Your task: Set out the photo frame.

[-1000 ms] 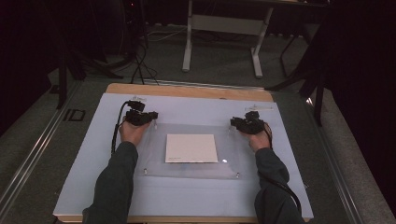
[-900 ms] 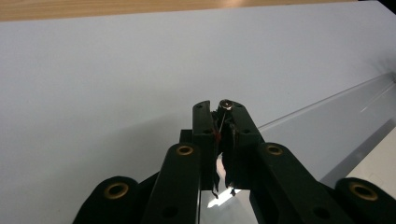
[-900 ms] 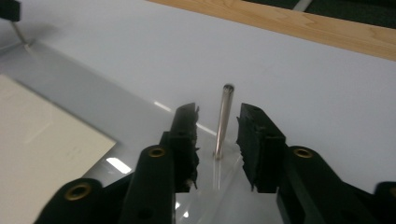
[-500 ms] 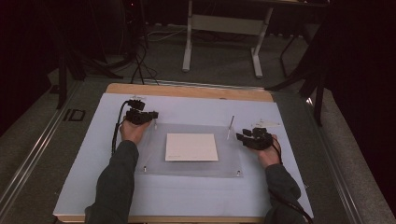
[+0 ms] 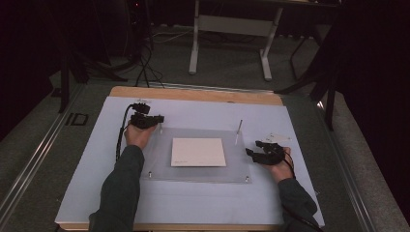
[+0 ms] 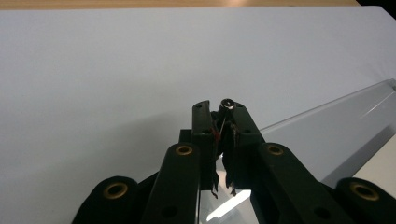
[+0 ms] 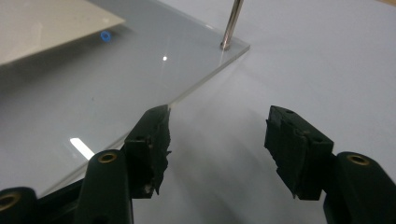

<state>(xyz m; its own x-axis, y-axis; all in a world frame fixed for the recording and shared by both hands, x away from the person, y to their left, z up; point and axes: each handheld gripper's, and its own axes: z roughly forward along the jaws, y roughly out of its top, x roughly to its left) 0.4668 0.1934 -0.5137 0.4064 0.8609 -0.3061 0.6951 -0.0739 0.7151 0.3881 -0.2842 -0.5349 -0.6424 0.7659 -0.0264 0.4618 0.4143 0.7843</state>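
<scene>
Right gripper view shows the right gripper (image 7: 217, 154) with jaws wide apart, just opened, nothing between them, beside the right edge of the clear plate (image 7: 93, 93). A metal pin (image 7: 232, 23) stands at the plate's far right corner. The left gripper (image 6: 219, 140) is clamped on a small pin (image 6: 227, 105) at the plate's far left corner.
</scene>
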